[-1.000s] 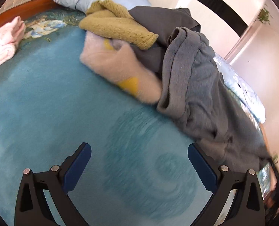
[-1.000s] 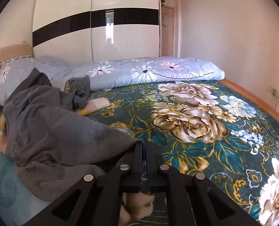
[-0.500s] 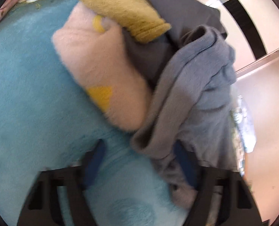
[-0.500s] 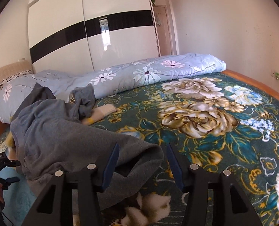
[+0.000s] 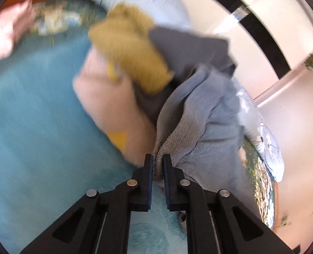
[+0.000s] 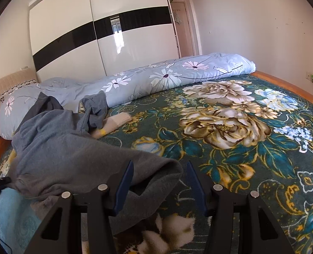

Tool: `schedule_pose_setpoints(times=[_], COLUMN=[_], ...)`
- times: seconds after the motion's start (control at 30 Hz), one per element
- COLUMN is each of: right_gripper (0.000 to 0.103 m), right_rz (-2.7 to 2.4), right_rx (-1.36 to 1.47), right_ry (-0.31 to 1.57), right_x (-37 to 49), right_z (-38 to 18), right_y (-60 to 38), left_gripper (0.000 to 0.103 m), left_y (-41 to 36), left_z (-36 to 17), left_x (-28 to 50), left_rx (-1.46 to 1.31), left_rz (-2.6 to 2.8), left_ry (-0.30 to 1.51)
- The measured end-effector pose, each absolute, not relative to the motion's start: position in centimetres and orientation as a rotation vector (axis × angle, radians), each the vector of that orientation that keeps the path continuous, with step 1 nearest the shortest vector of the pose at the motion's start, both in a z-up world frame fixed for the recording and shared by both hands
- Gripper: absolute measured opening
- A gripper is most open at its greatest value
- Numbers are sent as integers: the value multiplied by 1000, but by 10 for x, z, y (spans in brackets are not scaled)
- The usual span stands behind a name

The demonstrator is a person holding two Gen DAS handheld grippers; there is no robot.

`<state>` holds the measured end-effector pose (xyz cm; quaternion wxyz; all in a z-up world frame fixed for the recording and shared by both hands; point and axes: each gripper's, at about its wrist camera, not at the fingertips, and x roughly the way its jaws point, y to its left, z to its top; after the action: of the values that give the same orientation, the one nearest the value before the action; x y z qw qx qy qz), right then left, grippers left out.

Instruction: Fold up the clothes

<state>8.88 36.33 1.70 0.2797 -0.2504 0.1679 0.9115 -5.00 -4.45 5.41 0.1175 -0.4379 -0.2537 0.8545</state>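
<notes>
Left gripper (image 5: 157, 165): jaws drawn in tight and pinching the ribbed hem of the grey sweatshirt (image 5: 200, 114); a fold of the knit edge is standing up between the two black fingers.
Right gripper (image 6: 159, 182): jaws standing partly apart, blue pads facing each other; the near edge of the grey sweatshirt (image 6: 76, 158) is lying in the gap between them, but the pads are not pressing on it.
Grey sweatshirt: lying rumpled on the near left part of the bed (image 6: 230, 148), spreading from one gripper across to the other.
Clothes heap: piling up behind the sweatshirt in the left wrist view, all touching. A mustard knit piece (image 5: 131, 53) is sitting on top, a pale pink fleece garment (image 5: 107, 103) with yellow patches is lying under it, and a darker grey garment (image 5: 190, 48) is wedged between them and the sweatshirt.
Teal blanket (image 5: 33, 127): lying flat under the heap, taking up the left of the left wrist view.
Pink cloth (image 5: 6, 33): sitting apart at the far left edge, blurred.
Bed cover: dark green with large cream and blue flowers, spreading wide to the right.
Rolled duvet (image 6: 156, 78): pale blue with daisies, running along the far side of the bed.
Wardrobe (image 6: 101, 33): white with a black band, standing behind the bed.
Picture quality: left wrist view is smearing; right wrist view is sharp.
</notes>
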Motion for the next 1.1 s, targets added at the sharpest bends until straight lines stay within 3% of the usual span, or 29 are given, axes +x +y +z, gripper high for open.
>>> schedule_pose_setpoints(times=[0.1,0.13,0.17,0.3,0.53,0.57,0.63,0.67,0.7,0.77,1.03,1.07,1.1], right_gripper=[56,56,56,56,56,56,56,56,56,56,59,59,59], right_rz=[2456,2458,2459,2463,2467,2466,2464,2461,2458,2455,2457,2458,2457], right_rx=[-643,-643,-642,-652,-669,-671,-675,-678,-682,-696,-779,-789,-801], right_ry=[441,435,429,414,406,422,454,479,498,522,551,553,552], right_x=[91,91,91,89,90,91,92,92,92,90,77,76,75], right_z=[21,22,22,22,20,19,17,16,15,12,1,0,-2], right_y=[362,361,360,357,350,352,356,359,361,363,364,363,363], left_gripper=[7,0,0,0,0,4,26,48,60,63,62,56,40], left_y=[-74,-77,-86,-172,-164,-151,-124,-110,-98,-78,-23,-18,-13], left_z=[88,91,97,106,43,35,21,17,13,1,-27,-27,-27], left_x=[-29,-27,-21,4,-4,-8,-16,-18,-22,-34,-80,-82,-84], left_rx=[-1191,-1169,-1131,-1073,-1216,-1233,-1267,-1278,-1285,-1313,-1406,-1403,-1405], left_rz=[2560,2624,2713,2813,2403,2350,2288,2277,2274,2273,2283,2285,2286], left_ry=[-716,-695,-672,-824,-1109,-1130,-1129,-1109,-1093,-1066,-976,-966,-958])
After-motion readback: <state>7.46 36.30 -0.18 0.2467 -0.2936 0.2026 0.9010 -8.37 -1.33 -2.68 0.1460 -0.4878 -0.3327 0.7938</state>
